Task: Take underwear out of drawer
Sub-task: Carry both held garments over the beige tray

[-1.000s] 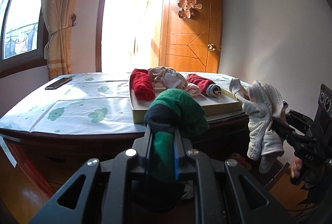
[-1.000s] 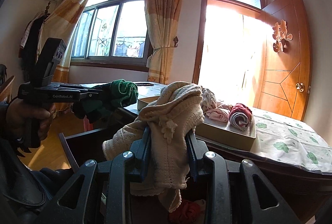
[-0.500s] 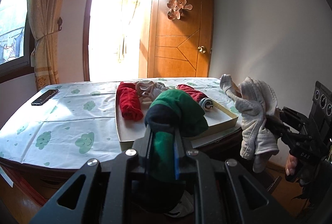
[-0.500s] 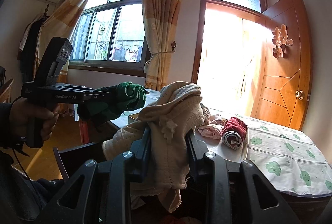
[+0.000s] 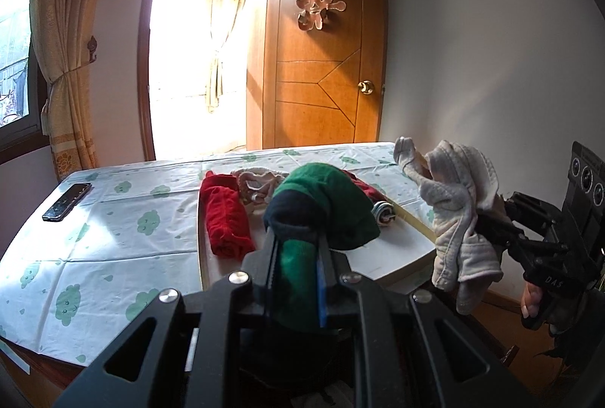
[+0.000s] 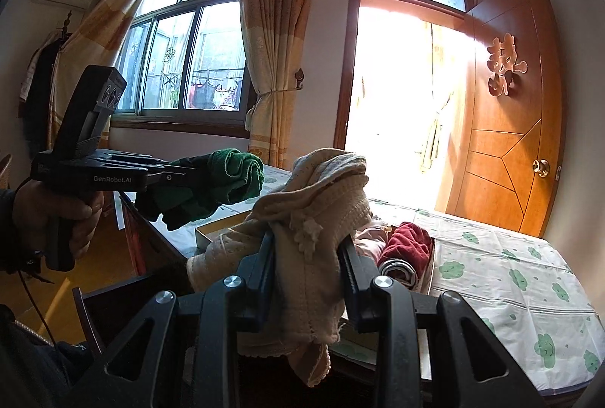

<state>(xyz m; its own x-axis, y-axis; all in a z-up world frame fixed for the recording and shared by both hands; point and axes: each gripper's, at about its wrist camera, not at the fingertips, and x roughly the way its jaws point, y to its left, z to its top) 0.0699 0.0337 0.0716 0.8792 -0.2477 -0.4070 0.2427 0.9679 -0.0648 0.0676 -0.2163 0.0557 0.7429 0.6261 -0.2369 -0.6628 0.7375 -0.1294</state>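
Observation:
My left gripper point(image 5: 297, 238) is shut on a green and dark underwear point(image 5: 325, 204), held above the near end of a shallow tray point(image 5: 401, 256) on the table. From the right wrist view the same left gripper point(image 6: 189, 177) and green underwear point(image 6: 230, 177) show at the left, held by a hand. My right gripper point(image 6: 306, 245) is shut on a cream knitted underwear point(image 6: 321, 204); the left wrist view shows that cream underwear point(image 5: 457, 204) at the tray's right. Rolled red underwear point(image 5: 225, 215) and a pale one point(image 5: 253, 181) lie in the tray. The open drawer point(image 6: 124, 298) sits low at the left.
The table carries a white cloth with green prints point(image 5: 106, 249) and a dark phone point(image 5: 67, 200) at its far left. Behind stand an open wooden door point(image 5: 321, 67), a bright doorway and a curtained window point(image 6: 189, 67). A striped roll point(image 6: 399, 270) lies in the tray.
Both grippers have risen with their underwear still held. The table top and tray now sit lower and show more from above. The drawer has dropped toward the bottom of the right wrist view.

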